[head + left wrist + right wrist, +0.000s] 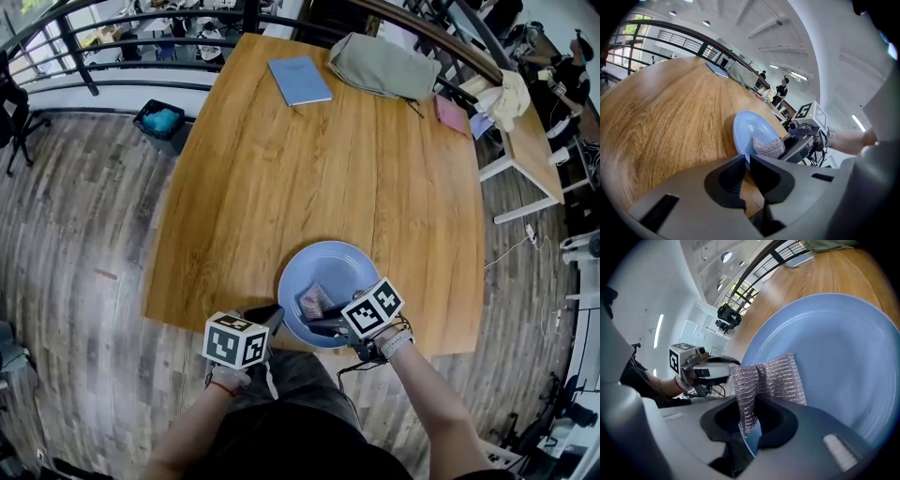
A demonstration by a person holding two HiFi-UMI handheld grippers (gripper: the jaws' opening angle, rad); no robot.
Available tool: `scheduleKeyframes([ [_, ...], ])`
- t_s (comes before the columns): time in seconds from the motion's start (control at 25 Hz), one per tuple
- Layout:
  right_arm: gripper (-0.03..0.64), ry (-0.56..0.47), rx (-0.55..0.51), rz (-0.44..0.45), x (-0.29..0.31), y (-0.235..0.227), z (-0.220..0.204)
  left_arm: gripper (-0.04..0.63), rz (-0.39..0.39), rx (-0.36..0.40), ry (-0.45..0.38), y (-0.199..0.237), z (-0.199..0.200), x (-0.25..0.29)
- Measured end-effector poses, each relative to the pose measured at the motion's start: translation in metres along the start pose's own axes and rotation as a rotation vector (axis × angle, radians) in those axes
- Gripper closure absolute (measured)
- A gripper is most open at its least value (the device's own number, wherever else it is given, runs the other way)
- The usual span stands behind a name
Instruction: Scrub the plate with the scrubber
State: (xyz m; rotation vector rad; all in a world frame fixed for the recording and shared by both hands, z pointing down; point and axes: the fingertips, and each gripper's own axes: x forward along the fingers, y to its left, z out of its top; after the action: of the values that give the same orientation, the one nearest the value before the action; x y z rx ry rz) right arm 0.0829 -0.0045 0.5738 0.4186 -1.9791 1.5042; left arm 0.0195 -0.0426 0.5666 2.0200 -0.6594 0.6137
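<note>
**Position.** The blue plate [342,267] is found flat on the wooden table [281,169], close to its near edge. The scrubber [312,302] is laid on the plate's near-left part.

**Claws.**
- The left claw [273,319] is drawn nearly together. In the left gripper view the plate's rim is seen running into the narrow gap, so it is judged clamped on the near-left rim.
- The right claw [323,323] is clamped on one end of the scrubber [773,378]. The free end is spread against the plate's face [843,357].

**Handling.**
- The plate is judged stiff, smooth and breakable. It is likely to slide on the wood when rubbed, so it is best held at the rim, as is done here.
- The scrubber is a silvery woven mesh, judged light, soft and easily crushed. It is best gripped at a gathered end, so that the loose part is left to bear on the plate.
</note>
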Motion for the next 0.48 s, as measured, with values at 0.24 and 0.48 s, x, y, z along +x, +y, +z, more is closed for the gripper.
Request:
scheduleKeyframes([
  [0.24, 0.529, 0.029, -0.028, 0.05, 0.017, 0.014, 0.002, 0.568, 0.0, -0.003, -0.004, 0.001, 0.0, 0.001],
  [0.48, 0.529, 0.028, -0.034, 0.119, 0.025, 0.025, 0.007, 0.567, 0.0, -0.008, -0.004, 0.002, 0.0, 0.0],
])
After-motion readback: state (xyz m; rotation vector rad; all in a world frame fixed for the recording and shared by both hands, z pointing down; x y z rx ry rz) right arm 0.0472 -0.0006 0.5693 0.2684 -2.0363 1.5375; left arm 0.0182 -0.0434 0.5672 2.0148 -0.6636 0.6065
